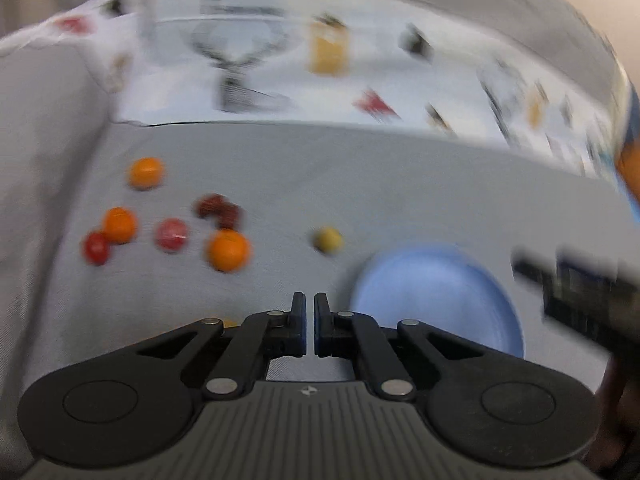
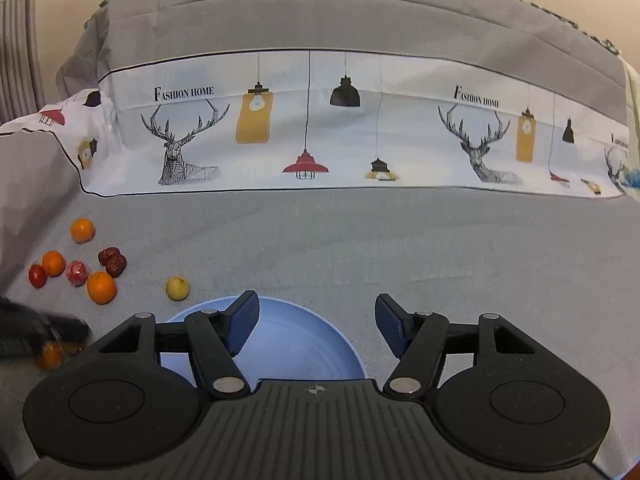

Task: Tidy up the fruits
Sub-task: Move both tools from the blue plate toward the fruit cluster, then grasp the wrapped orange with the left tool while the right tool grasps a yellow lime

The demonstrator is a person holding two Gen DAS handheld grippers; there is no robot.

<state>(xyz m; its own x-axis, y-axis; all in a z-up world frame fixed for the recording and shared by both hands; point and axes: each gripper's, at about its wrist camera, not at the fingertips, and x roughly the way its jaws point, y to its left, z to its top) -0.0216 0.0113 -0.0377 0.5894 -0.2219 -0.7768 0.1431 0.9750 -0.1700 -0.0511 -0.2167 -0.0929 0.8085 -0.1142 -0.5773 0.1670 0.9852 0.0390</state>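
Observation:
Loose fruit lies on the grey cloth: three oranges, a red tomato, a pink fruit, dark red dates and a yellow-green fruit. A light blue plate sits just under my right gripper, which is open and empty above it. My left gripper is shut with nothing between its fingers; its view is blurred. It shows the same fruit at left and the plate at right. Another small orange lies by the left gripper, which is a blurred dark shape at left in the right wrist view.
A printed cloth band with deer and lamps runs across the far side, with grey folds rising behind it. The right gripper shows as a dark blur at the right edge of the left wrist view.

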